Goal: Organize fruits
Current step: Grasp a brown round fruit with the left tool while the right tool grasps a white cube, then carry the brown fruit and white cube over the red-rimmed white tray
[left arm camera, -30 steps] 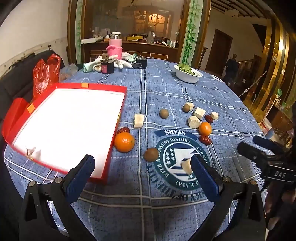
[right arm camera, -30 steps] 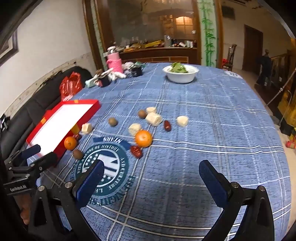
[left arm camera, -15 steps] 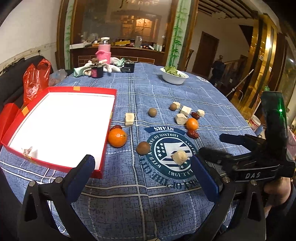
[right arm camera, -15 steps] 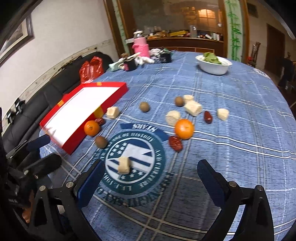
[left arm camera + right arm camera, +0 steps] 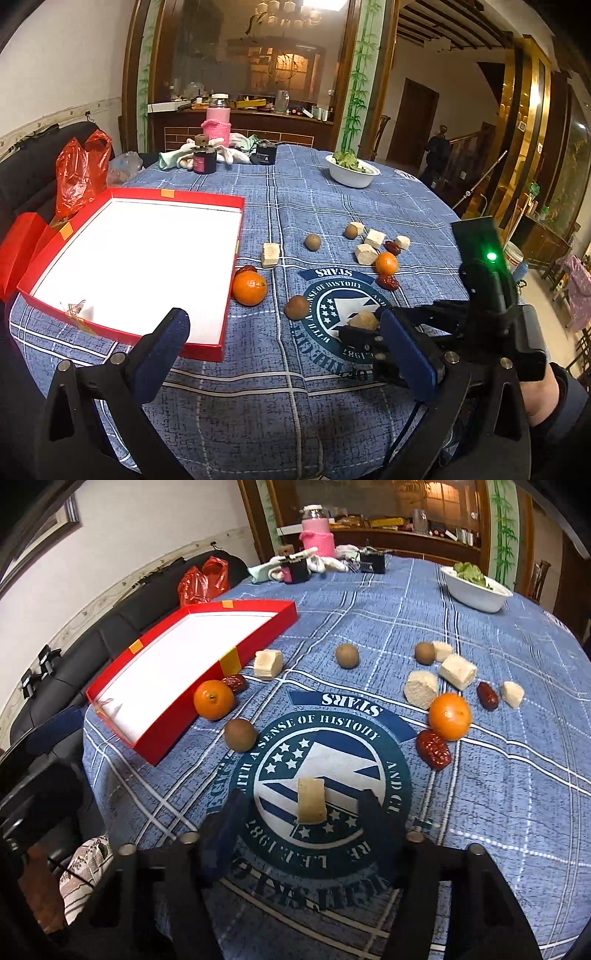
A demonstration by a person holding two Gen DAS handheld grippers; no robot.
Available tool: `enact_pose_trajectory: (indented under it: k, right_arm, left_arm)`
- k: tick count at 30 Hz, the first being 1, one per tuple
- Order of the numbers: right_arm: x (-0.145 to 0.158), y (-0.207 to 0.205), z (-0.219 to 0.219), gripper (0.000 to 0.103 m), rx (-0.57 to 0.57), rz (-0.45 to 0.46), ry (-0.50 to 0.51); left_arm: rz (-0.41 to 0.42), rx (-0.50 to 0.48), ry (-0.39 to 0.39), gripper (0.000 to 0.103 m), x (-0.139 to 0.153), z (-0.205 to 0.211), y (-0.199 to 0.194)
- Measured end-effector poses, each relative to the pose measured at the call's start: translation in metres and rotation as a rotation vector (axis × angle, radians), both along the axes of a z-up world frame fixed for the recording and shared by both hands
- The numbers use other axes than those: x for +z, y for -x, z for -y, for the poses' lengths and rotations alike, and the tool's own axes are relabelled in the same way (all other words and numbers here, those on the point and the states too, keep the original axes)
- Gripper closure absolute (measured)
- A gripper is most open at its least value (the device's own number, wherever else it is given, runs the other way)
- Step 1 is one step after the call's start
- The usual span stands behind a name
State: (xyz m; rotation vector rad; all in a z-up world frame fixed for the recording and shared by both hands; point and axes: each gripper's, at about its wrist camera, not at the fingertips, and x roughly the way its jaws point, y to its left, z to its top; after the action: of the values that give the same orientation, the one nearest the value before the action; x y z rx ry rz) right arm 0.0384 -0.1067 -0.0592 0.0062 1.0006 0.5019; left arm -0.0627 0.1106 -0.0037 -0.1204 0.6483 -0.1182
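Both tools figure here, so I take the left wrist view first: my left tool (image 5: 282, 341) hovers with its blue pads spread wide over the blue checked tabletop (image 5: 314, 199), gripping nothing. Ahead lies the shallow red cardboard tray with a white floor (image 5: 236, 229), and my right tool (image 5: 364, 341) sits low at the pale, cream-coloured fruit chunk (image 5: 364, 319) on the printed emblem.

From the right wrist view, the right tool (image 5: 303, 814) has its fingers apart, one on each side of that pale chunk (image 5: 311, 800); whether they touch it I cannot tell. It looks like a cut block with flat faces and a dry, rough surface. I judge it light and fairly firm but crumbly, so I would pinch across its two long flat sides, gently.
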Motion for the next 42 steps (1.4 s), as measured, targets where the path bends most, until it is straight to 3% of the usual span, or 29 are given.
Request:
enact_pose_trajectory:
  k: [2,4,8,10,12,14,17,19,21,28,31,36,42]
  right_arm:
    - [-0.004,-0.005,-0.002,0.057,-0.006,-0.017,0.014]
    - [-0.004,-0.007,-0.002,0.088,-0.009,-0.014,0.018]
    - [0.001,-0.005,0.01,0.088,-0.035,0.001,-0.001]
    - [0.003,-0.004,0.023,0.088,-0.062,0.005,-0.014]
    - [0.005,-0.003,0.038,0.088,-0.087,0.012,-0.038]
    - [0.006,-0.002,0.051,0.088,-0.107,0.018,-0.062]
    - [0.002,-0.003,0.065,0.088,-0.118,0.01,-0.106]
    - [-0.001,-0.006,0.068,0.088,-0.116,0.001,-0.128]
    - [-0.004,-0.008,0.07,0.088,-0.11,-0.005,-0.149]
    - [-0.011,-0.012,0.079,0.088,-0.102,-0.02,-0.218]
    - [-0.01,-0.012,0.079,0.088,-0.094,-0.024,-0.231]
    - [-0.01,-0.011,0.079,0.088,-0.092,-0.018,-0.233]
    - [-0.009,-0.008,0.077,0.088,-0.099,-0.011,-0.204]
  left_arm:
    - [-0.006,-0.001,-0.002,0.0,-0.002,0.002,-0.002]
    - [-0.01,-0.008,-0.014,0.0,-0.003,0.006,-0.005]
    - [-0.031,-0.052,-0.024,0.004,-0.006,0.02,-0.015]
    - [-0.059,-0.079,0.008,0.006,-0.011,0.025,-0.024]
    - [-0.1,-0.093,0.039,0.015,-0.019,0.029,-0.034]
    - [-0.133,-0.088,0.07,0.017,-0.024,0.031,-0.045]
    - [-0.147,-0.06,0.06,0.025,-0.028,0.035,-0.057]
    - [-0.164,-0.025,0.029,0.034,-0.032,0.038,-0.066]
    - [-0.199,-0.014,0.018,0.05,-0.038,0.04,-0.074]
    - [-0.257,0.056,-0.058,0.077,-0.053,0.043,-0.086]
    - [-0.302,0.057,-0.078,0.079,-0.062,0.044,-0.09]
    - [-0.282,0.075,-0.075,0.083,-0.061,0.041,-0.086]
    - [-0.196,0.093,-0.036,0.083,-0.036,0.026,-0.069]
